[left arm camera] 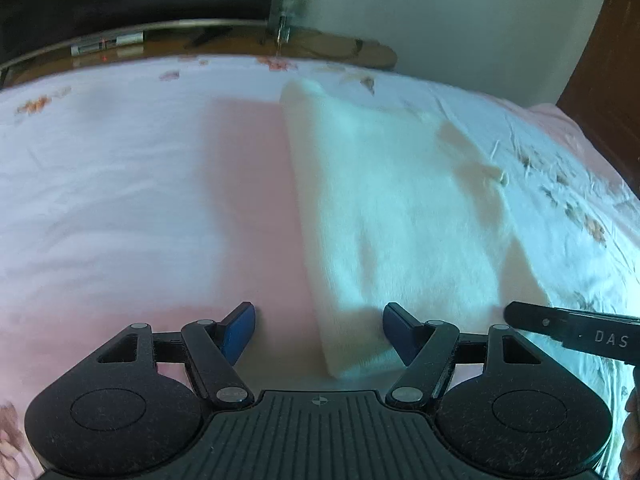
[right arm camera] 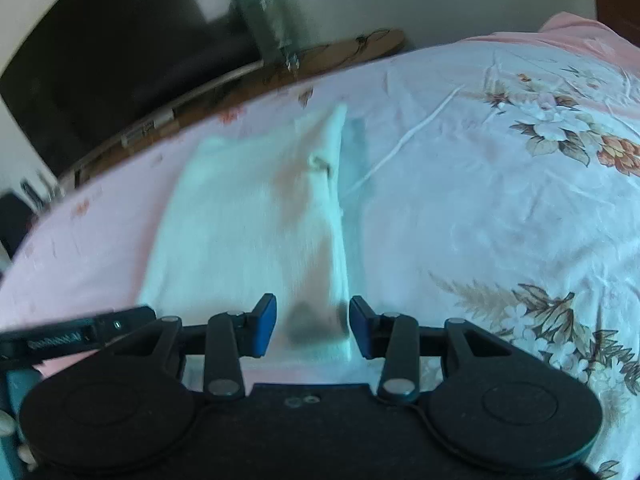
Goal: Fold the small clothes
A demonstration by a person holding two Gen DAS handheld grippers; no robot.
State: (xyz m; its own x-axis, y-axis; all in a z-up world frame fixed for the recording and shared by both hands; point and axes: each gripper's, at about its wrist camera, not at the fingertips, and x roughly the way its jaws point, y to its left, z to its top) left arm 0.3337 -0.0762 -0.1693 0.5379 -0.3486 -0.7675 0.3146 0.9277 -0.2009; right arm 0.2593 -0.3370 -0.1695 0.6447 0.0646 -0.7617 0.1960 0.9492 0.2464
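Note:
A small white garment (left arm camera: 400,200) lies folded into a long strip on the pink floral bedsheet (left arm camera: 120,180), running away from me. My left gripper (left arm camera: 320,332) is open wide over the strip's near left corner, and neither blue pad presses the cloth. In the right wrist view the same garment (right arm camera: 248,208) has its near right edge between the fingers of my right gripper (right arm camera: 312,328). That gripper is open, with a gap beside the left pad. A black part of the right gripper (left arm camera: 580,336) shows at the left view's right edge.
The bedsheet (right arm camera: 500,200) is wrinkled and has flower prints to the right. Beyond the bed's far edge are a wooden floor strip (left arm camera: 340,48), a dark screen (right arm camera: 120,60) and a pale wall (left arm camera: 460,20). Dark wooden furniture (left arm camera: 608,60) stands at the far right.

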